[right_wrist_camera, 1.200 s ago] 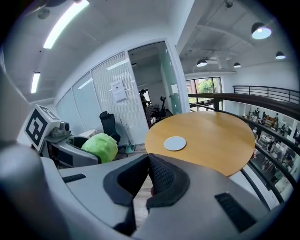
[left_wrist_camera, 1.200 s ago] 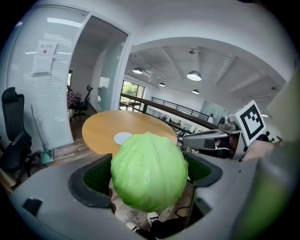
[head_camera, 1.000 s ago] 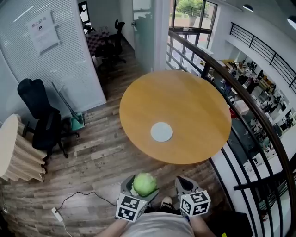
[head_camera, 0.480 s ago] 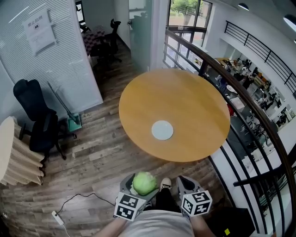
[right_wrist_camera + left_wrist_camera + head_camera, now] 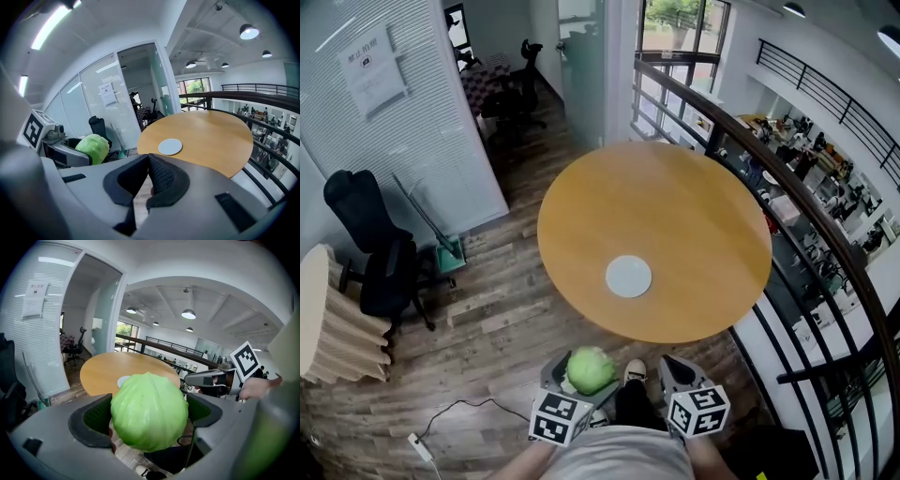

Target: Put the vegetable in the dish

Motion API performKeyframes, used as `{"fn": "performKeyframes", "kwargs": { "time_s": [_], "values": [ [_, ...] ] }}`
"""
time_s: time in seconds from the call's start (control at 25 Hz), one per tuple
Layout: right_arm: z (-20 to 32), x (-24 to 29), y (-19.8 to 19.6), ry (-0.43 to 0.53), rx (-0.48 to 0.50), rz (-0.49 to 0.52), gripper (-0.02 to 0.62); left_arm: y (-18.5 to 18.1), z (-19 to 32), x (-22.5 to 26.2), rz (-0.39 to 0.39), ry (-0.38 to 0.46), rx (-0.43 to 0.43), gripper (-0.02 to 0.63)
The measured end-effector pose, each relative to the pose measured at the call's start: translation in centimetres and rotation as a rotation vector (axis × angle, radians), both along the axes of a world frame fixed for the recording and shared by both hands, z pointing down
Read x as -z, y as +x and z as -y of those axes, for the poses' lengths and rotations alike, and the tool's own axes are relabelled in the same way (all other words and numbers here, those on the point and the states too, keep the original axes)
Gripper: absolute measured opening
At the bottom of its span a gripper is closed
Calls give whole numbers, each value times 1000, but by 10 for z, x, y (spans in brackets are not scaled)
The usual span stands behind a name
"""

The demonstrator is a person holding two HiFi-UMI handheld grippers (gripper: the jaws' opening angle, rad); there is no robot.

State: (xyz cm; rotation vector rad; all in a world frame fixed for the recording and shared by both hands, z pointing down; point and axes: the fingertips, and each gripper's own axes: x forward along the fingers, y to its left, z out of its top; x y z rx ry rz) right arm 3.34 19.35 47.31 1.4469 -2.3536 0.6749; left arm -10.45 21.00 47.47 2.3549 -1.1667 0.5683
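A round green cabbage (image 5: 590,369) (image 5: 149,411) (image 5: 93,147) sits between the jaws of my left gripper (image 5: 581,375) (image 5: 150,416), which is shut on it, held low over the wooden floor short of the table. The dish (image 5: 628,277) (image 5: 169,146) (image 5: 123,380) is a small pale round plate, lying near the front of the round wooden table (image 5: 675,206). My right gripper (image 5: 673,373) (image 5: 146,174) hangs beside the left one, its jaws shut together with nothing in them.
A black railing (image 5: 787,216) curves round the table's right side, with a drop to a lower floor beyond. Black office chairs (image 5: 375,244) stand at the left by a glass wall. A cable and power strip (image 5: 422,446) lie on the floor.
The view has shifted slightly and the table sits a touch nearer. Both grippers keep their places, the cabbage still held in the left one.
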Motion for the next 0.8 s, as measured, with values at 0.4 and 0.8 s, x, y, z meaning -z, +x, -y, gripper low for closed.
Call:
{"fn": "performKeyframes", "kwargs": {
  "time_s": [0.4, 0.8],
  "values": [
    [99, 7, 22, -15, 49, 6, 24, 21, 90, 8, 3, -17, 46, 485],
    [175, 12, 44, -7, 127, 22, 25, 47, 156, 14, 15, -15, 126, 485]
  ]
}}
